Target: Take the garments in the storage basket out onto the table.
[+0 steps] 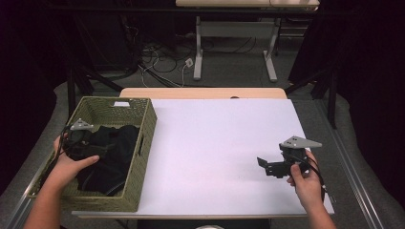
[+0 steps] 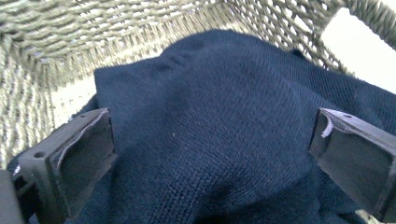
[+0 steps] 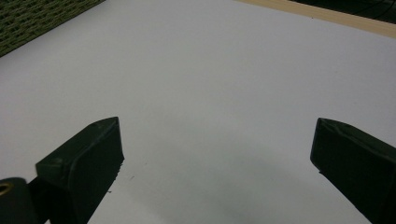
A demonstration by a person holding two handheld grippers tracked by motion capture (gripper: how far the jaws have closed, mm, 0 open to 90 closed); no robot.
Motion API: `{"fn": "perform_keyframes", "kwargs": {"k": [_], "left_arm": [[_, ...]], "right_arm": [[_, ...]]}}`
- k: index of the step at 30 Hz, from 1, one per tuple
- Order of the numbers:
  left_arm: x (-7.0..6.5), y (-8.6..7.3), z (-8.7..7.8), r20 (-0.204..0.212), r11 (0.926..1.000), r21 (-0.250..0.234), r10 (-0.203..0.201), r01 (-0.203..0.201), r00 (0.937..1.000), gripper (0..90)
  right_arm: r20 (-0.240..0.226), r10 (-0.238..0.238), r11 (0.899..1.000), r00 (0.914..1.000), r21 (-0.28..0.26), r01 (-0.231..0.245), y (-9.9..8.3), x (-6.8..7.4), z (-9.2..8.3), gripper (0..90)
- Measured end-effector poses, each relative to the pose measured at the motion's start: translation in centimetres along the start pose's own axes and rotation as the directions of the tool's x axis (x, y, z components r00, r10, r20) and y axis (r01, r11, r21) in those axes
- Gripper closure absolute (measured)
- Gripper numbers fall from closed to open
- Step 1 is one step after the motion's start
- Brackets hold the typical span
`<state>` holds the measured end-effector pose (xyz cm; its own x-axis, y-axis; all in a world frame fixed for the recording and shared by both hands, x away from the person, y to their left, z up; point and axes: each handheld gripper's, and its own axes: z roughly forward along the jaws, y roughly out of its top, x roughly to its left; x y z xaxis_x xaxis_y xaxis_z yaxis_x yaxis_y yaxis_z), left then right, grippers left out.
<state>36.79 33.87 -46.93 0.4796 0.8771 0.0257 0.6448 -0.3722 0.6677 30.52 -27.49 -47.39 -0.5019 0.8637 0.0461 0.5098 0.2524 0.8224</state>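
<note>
The left tool (image 2: 212, 154) has its jaws spread wide w/ dark blue knit cloth (image 2: 219, 130) between them, not pinched. The left tool (image 1: 82, 138) is down inside the green woven basket (image 1: 143, 143), and the cloth (image 1: 117, 143) lies in the basket too. The right tool (image 1: 266, 167) is well to the right of the basket, jaws spread, just over the white counter (image 1: 215, 138), w/ nothing in it.

Black claws (image 1: 265, 166), grey three-cornered plates, black cables, bare forearms
</note>
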Motion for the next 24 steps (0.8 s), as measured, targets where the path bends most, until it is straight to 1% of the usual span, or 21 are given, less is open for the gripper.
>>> {"fn": "perform_keyframes", "kwargs": {"k": [1,2,4,5,9,11,13,14,17,18,20,24], "left_arm": [[-0.1,0.0,0.1,0.002,1.0000,0.002,0.000,0.000,1.0000,0.1],[-0.1,-0.1,0.2,0.008,0.9999,0.006,0.010,-0.010,0.9999,0.1],[-0.2,-0.1,0.3,0.014,1.0000,0.007,0.005,-0.005,0.9999,0.1],[-0.1,-0.2,0.4,0.005,0.9999,0.009,0.009,-0.009,0.9999,0.1],[0.1,-0.3,0.6,0.009,0.9999,0.015,0.001,-0.001,1.0000,0.0],[0.1,-0.4,0.7,0.019,0.9998,0.020,-0.005,0.005,0.9998,0.0],[0.1,-0.4,0.8,0.020,0.9996,0.027,-0.008,0.008,0.9998,0.0],[0.1,-0.4,0.9,0.021,0.9997,0.025,-0.008,0.007,0.9997,0.0],[-0.1,-0.5,1.2,0.036,0.9993,0.038,0.003,-0.005,0.9994,0.0],[-0.1,-0.6,1.3,0.033,0.9991,0.040,0.010,-0.012,0.9994,0.0],[-0.1,-0.7,1.4,0.042,0.9988,0.049,0.008,-0.010,0.9991,0.0],[0.0,-0.8,1.6,0.044,0.9987,0.051,0.001,-0.003,0.9990,0.0]], "right_arm": [[-0.001,-0.003,1.000,1.0000,0.002,0.003,0.0,0.0,0.0,2.2],[0.001,-0.002,1.000,1.0000,0.007,0.002,0.0,0.0,0.0,2.3],[-0.002,-0.006,1.000,1.0000,0.004,0.006,-0.1,-0.1,0.1,2.6],[-0.003,-0.005,1.000,1.0000,0.008,0.005,0.0,0.0,0.1,2.6],[-0.002,-0.007,1.000,1.0000,0.005,0.007,-0.1,0.0,0.2,2.7],[-0.004,-0.007,1.000,1.0000,0.005,0.007,-0.1,0.0,0.2,2.7],[-0.006,-0.005,1.000,1.0000,0.005,0.005,-0.1,0.0,0.2,2.7],[-0.003,-0.001,1.000,1.0000,0.015,0.001,-0.1,0.0,0.2,2.8],[-0.008,-0.009,1.000,0.9999,0.009,0.009,-0.2,-0.1,0.4,3.0],[-0.008,-0.009,1.000,0.9999,0.009,0.009,-0.2,-0.1,0.4,3.0],[-0.011,-0.002,1.000,0.9999,0.016,0.002,-0.2,0.1,0.4,3.0],[-0.010,-0.003,1.000,0.9999,0.023,0.003,-0.2,0.1,0.4,3.0]]}}
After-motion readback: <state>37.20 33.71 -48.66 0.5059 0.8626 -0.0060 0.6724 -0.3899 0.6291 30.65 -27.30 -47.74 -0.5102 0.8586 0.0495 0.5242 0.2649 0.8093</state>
